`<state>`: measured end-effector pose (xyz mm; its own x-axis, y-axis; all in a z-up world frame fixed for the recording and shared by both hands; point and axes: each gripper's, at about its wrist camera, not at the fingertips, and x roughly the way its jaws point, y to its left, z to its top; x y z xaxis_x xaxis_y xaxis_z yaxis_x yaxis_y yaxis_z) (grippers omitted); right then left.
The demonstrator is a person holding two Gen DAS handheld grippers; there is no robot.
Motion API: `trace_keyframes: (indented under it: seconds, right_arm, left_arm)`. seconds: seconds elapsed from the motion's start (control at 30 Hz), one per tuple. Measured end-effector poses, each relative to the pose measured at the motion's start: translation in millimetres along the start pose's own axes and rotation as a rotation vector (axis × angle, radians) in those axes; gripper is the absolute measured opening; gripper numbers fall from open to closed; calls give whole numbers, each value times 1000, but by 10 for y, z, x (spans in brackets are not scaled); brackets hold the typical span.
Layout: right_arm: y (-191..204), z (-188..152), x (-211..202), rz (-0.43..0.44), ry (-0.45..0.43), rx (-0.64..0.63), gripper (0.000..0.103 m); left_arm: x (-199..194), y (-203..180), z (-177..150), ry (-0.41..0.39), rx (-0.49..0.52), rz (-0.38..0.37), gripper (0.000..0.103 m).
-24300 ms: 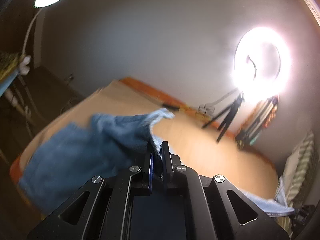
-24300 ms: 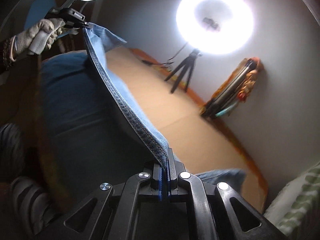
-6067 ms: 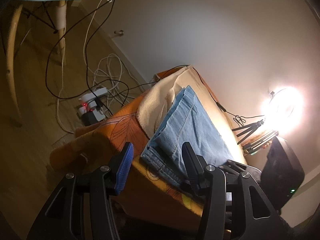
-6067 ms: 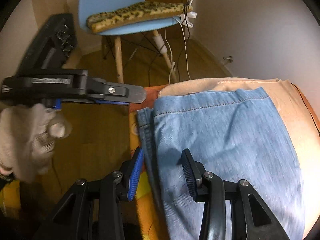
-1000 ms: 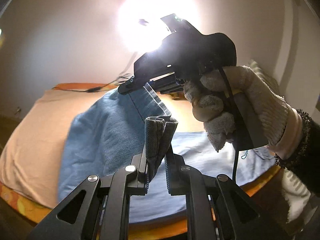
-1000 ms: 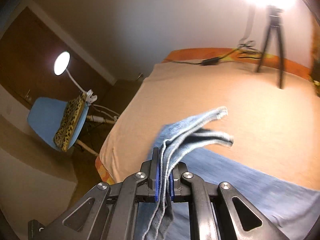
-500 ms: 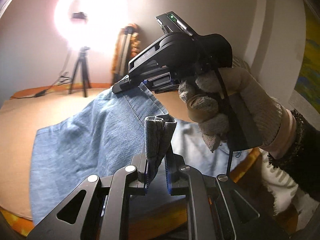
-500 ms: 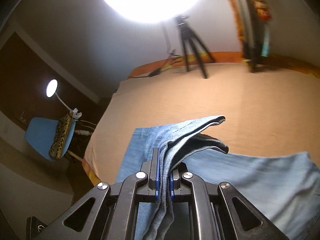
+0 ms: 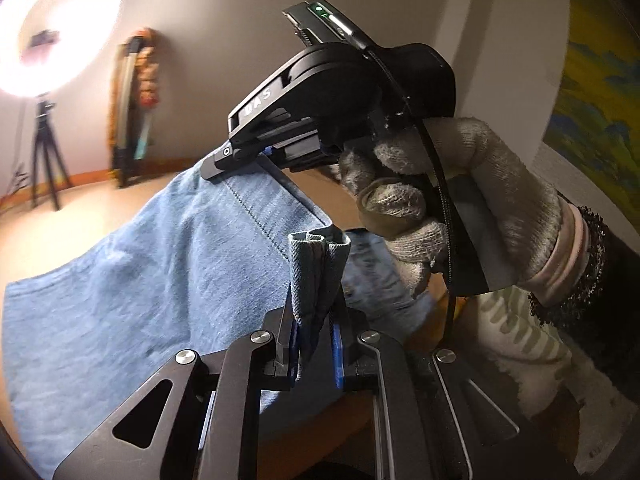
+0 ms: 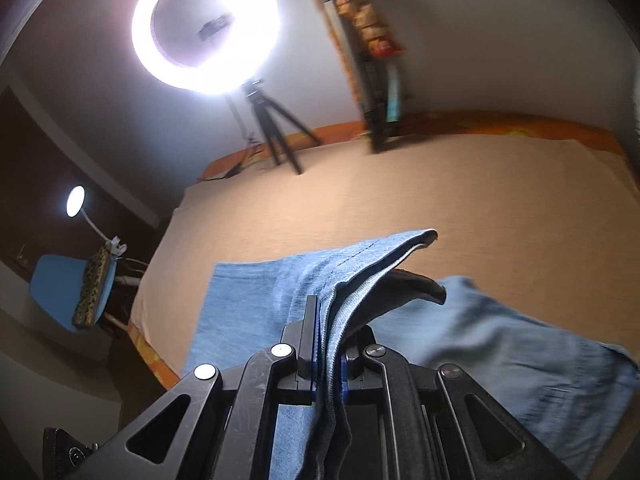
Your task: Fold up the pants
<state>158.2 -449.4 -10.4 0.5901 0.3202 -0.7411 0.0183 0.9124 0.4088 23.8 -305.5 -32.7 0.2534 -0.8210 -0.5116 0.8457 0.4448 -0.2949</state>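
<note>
Jeans (image 9: 168,264), soft yet weighty denim, are pinched at bunched edges by left gripper (image 9: 316,344) and right gripper (image 10: 330,356), frame bottom centre.

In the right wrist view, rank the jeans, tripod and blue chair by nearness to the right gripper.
1. jeans, clamped in the right gripper.
2. blue chair, off the bed, far left.
3. tripod, at the bed's far edge under the ring light.

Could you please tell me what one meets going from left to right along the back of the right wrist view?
Small round desk lamp → bright white ring light → its black tripod → tall bundle of folded stands leaning on the wall.
</note>
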Motion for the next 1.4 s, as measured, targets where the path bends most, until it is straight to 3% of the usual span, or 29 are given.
trace_keyframes:
  seconds: [0.47,0.77,1.03,1.1,1.2,1.27,1.33,1.4]
  right_arm:
    - [-1187,-258,-536,-110,-39,126,5]
    - [-1796,-555,-622,-154,-36,182,4]
    - [-2068,-757,-391,-148,-20,197,4]
    - [-2118,-804,-357,-125,-15,200,5]
    - [-2177,-860,-378,-79,-15,202,16]
    - [-2248,-866,-454,-41,-33,223,46]
    - [-2344,-855,-513,9,-61,263,56]
    - [-2455,-824,-531,60,-93,321,58]
  left_arm:
    - [874,-721,146,102,83,-151,11]
    - [1372,-861,142,182,100,-206,11]
    - [1348,-701,124,255,100,-225,13]
    - [1192,-610,159,252,101,-212,19]
    - [878,-377,213,219,79,-171,24]
    - [600,-110,285,193,53,-113,24]
    - [368,74,272,171,30,-58,24]
    - [62,363,295,150,14,28,24]
